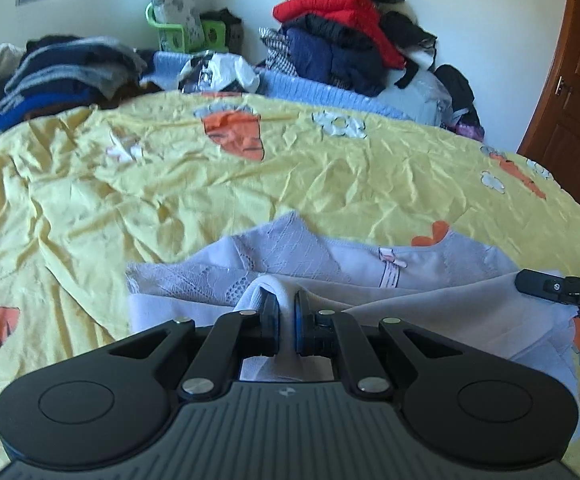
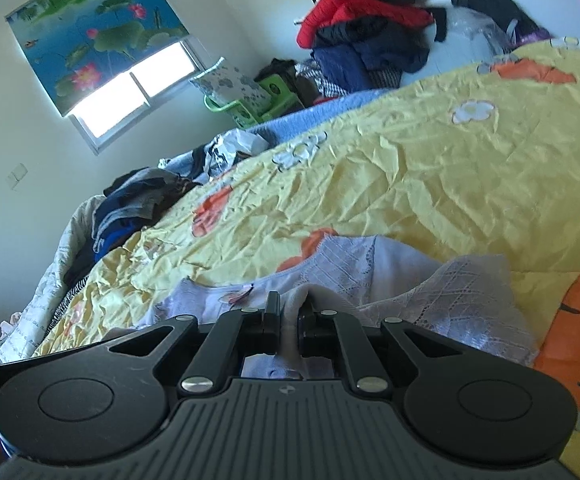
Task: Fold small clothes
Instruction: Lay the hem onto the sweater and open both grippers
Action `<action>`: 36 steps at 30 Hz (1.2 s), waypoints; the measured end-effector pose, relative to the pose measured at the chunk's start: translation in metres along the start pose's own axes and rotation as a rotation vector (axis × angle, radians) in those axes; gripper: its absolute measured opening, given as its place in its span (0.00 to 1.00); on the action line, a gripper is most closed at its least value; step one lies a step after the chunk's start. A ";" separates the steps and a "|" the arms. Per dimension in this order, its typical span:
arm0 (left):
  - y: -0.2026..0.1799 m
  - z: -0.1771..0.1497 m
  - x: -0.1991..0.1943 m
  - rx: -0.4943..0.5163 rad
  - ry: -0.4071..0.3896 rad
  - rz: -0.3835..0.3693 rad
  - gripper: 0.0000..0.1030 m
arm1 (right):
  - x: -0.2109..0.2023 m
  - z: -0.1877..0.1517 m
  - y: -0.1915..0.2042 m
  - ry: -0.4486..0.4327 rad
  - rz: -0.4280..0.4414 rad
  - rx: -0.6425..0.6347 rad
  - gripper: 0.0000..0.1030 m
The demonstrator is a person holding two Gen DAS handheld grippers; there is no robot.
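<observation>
pinching thin bunched folds of the pale lilac lace-trimmed cotton garment (image 1: pixel 309 256) with both left gripper (image 1: pixel 286 312) and right gripper (image 2: pixel 288 316), jaws nearly closed. lying on the crumpled yellow carrot-print bedsheet (image 1: pixel 210 184), near its front edge. risking slipping out or creasing crooked if pulling unevenly.

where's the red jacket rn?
Left wrist view, upper right: red jacket sits in the clothes pile against the far wall, beyond the yellow bedsheet, left of the wooden door.

garment (image 1: pixel 429 276) lower part hid behind claw body | right claw (image 1: pixel 561 286) cut by edge
</observation>
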State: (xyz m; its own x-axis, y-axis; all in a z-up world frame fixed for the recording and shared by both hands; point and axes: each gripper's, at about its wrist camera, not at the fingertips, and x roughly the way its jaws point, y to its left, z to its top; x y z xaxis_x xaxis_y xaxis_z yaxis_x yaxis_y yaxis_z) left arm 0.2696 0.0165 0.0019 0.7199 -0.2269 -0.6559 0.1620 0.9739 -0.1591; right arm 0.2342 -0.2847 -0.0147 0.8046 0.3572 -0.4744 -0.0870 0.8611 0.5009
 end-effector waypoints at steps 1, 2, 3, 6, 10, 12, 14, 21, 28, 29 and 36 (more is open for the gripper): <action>0.002 0.001 0.001 -0.003 0.003 -0.004 0.07 | 0.004 0.001 -0.001 0.011 0.003 0.001 0.15; 0.004 0.002 0.003 -0.006 0.009 -0.010 0.07 | 0.007 0.003 -0.003 0.018 0.004 0.005 0.15; 0.005 0.003 0.004 -0.013 0.015 -0.014 0.07 | 0.011 0.005 -0.005 0.025 0.005 0.013 0.15; 0.012 0.009 0.011 -0.055 0.048 -0.036 0.08 | 0.021 0.013 -0.015 0.052 0.021 0.063 0.20; 0.029 0.019 0.020 -0.147 0.137 -0.093 0.08 | 0.035 0.022 -0.033 0.097 0.069 0.164 0.29; 0.042 0.025 0.024 -0.223 0.162 -0.130 0.08 | 0.039 0.026 -0.040 0.115 0.097 0.209 0.32; 0.053 0.032 0.028 -0.282 0.183 -0.154 0.09 | 0.041 0.029 -0.048 0.119 0.127 0.262 0.38; 0.075 0.047 0.029 -0.370 0.154 -0.090 0.09 | 0.036 0.045 -0.072 0.014 0.152 0.400 0.54; 0.087 0.041 -0.002 -0.349 0.050 -0.018 0.09 | 0.006 0.047 -0.051 -0.064 0.150 0.226 0.57; 0.086 0.038 -0.008 -0.325 0.045 -0.021 0.09 | 0.006 0.045 -0.045 -0.021 0.193 0.178 0.59; 0.059 0.012 -0.029 -0.167 0.089 -0.051 0.09 | 0.053 0.031 -0.022 0.250 0.246 0.050 0.68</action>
State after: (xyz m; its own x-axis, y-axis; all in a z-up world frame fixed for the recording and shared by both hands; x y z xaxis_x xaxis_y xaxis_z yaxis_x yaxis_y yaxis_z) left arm 0.2670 0.0807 0.0203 0.6501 -0.2827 -0.7053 0.0771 0.9480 -0.3088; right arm 0.2970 -0.2961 -0.0290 0.5936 0.6346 -0.4948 -0.2260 0.7216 0.6543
